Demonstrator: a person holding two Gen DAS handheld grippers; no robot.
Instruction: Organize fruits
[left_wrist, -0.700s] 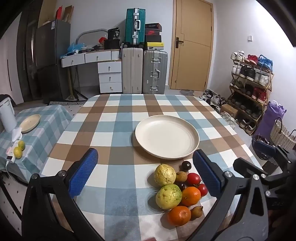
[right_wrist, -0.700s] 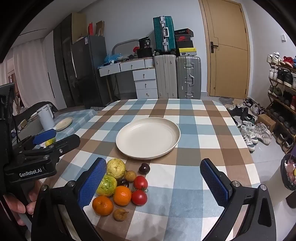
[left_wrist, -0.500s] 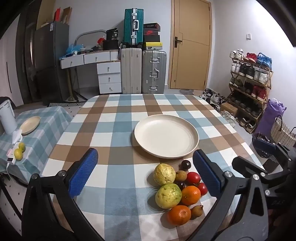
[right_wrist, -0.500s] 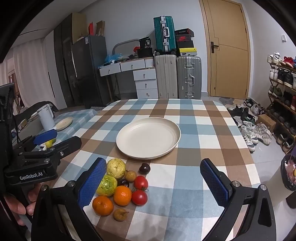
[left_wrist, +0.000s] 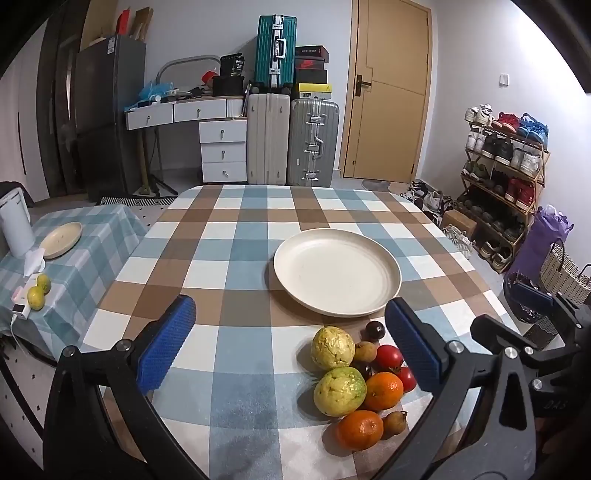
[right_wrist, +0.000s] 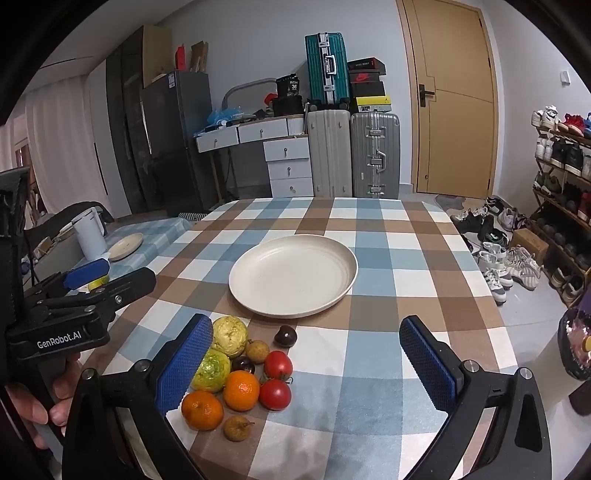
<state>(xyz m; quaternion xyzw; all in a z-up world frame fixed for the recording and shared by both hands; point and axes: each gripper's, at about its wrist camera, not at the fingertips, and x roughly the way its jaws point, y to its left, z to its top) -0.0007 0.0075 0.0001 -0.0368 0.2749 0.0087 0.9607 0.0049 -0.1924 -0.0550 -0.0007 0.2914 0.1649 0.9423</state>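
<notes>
An empty cream plate (left_wrist: 337, 275) (right_wrist: 293, 275) sits mid-table on the checked cloth. In front of it lies a cluster of fruit: two yellow-green guavas (left_wrist: 340, 390) (right_wrist: 229, 335), two oranges (left_wrist: 360, 429) (right_wrist: 202, 410), two red tomatoes (right_wrist: 275, 394), a dark plum (right_wrist: 285, 336) and small brown fruits (right_wrist: 236, 427). My left gripper (left_wrist: 291, 345) is open and empty above the near table, left of the fruit. My right gripper (right_wrist: 308, 363) is open and empty, hovering over the fruit. The left gripper also shows in the right wrist view (right_wrist: 86, 284).
A side table (left_wrist: 74, 236) at the left holds a small plate, a white kettle (left_wrist: 14, 225) and two lemons. Suitcases (left_wrist: 291, 140), a desk and a door stand behind. A shoe rack (left_wrist: 506, 166) and baskets stand at the right.
Both grippers have shifted only slightly; the view has drifted a little. Fruit and plate have not moved.
</notes>
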